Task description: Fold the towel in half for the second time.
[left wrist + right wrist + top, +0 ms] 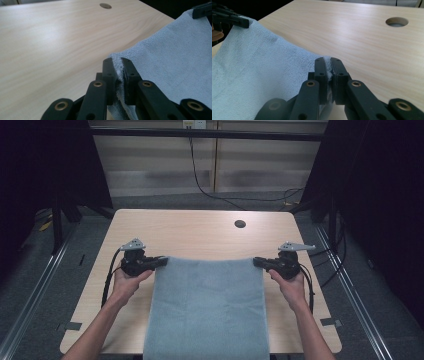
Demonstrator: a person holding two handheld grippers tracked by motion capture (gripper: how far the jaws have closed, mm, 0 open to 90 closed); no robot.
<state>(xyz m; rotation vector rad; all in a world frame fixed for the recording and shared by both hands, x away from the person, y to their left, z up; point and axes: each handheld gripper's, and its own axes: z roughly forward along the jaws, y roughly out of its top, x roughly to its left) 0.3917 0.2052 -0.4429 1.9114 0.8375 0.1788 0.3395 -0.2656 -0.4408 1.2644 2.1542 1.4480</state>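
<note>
A light blue towel (207,307) lies spread on the wooden table (200,232) and hangs over its near edge. My left gripper (161,261) is shut on the towel's far left corner, and the cloth (170,62) is pinched between the black jaws of this gripper (118,60). My right gripper (257,261) is shut on the far right corner; the towel (257,72) edge runs into the closed jaws of that gripper (328,59). The far edge of the towel is stretched straight between the two grippers. A hand holds each gripper from below.
A round cable hole (240,224) sits in the table's far right part. Bare wood stretches beyond the towel. Black cables (107,280) trail from each gripper off the table sides. Metal rails (35,285) run along the floor on both sides.
</note>
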